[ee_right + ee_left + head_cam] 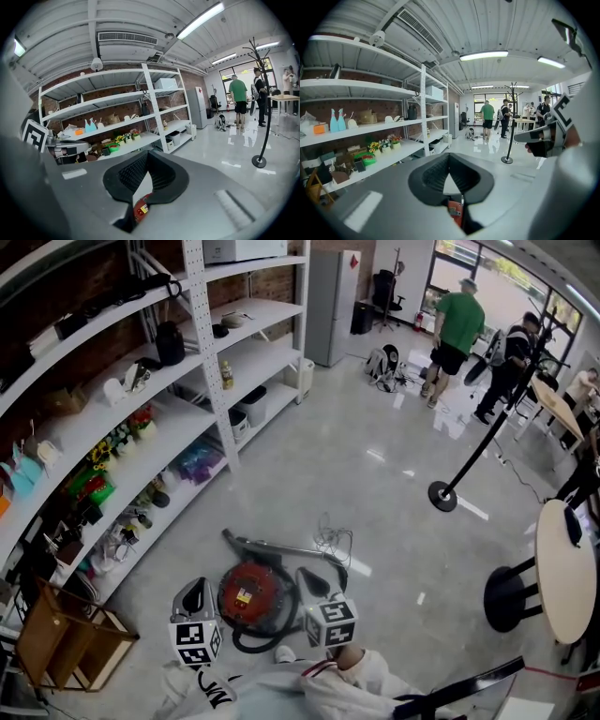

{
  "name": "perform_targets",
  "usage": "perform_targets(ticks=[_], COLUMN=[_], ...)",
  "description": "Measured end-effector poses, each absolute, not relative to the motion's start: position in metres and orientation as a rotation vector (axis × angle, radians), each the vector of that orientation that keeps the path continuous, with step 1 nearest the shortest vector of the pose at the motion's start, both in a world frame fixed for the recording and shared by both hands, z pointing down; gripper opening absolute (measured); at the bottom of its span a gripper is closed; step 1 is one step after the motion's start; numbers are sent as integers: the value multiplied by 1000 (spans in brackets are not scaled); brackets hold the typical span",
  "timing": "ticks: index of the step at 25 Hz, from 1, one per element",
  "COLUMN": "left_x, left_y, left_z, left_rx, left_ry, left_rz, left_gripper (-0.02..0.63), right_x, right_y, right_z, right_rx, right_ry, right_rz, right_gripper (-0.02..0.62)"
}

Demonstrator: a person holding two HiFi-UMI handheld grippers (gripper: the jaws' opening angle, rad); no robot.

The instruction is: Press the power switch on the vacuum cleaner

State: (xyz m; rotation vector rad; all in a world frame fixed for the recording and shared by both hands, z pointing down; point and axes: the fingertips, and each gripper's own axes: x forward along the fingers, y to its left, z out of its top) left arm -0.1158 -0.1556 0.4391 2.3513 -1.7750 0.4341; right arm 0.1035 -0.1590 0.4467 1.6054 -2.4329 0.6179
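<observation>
The red round-bodied vacuum cleaner [251,594] sits on the grey polished floor [375,474] right in front of me. A black hose [265,643] curls around its near side, and a grey wand [281,549] lies just behind it. There is a small yellow label [242,597] on top, but the print is too small for me to read.

From the head view, the left claw [199,585] is just beside the cleaner on its left and the right claw [307,574] just beside it on its right. Each carries its cube of black-and-white square markers. Both claws are closed with the tips meeting and grip nothing.

Only the head view gives me the whole machine. Each gripper view shows just a red sliver below its pads, and the right gripper view also catches the yellow label. Those two views add the ceiling lights and an air vent.

A thin coiled cable [330,540] lies past the wand. Tall white metal shelving [211,352] loaded with small goods runs along the brick wall to my left, with a wooden crate [66,643] at its near end. A black pole on a round base [443,495] stands well apart to the right, near a round pale worktop [565,568]. A person in a green shirt [459,324] stands at the far end.
</observation>
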Motion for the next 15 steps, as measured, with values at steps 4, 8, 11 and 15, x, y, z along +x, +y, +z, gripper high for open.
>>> perform_targets(ticks=[4,8,11,15], left_x=[-124,-138,-148,-158], left_y=[-140,-121,-104,-82], left_z=[437,439,443,446], left_rx=[2348,2328,2320,2325], left_ry=[-1787,-1797,-1794,-1777], left_rz=[414,402,393,390], left_gripper=[0,0,0,0], right_x=[97,84,73,60], right_y=[-146,-130,-114,-92], right_z=[445,441,441,439], right_rx=[1598,1584,1576,1581], right_ry=[-2431,-2433,-2431,-2427], right_rz=[601,578,569,558], right_gripper=[0,0,0,0])
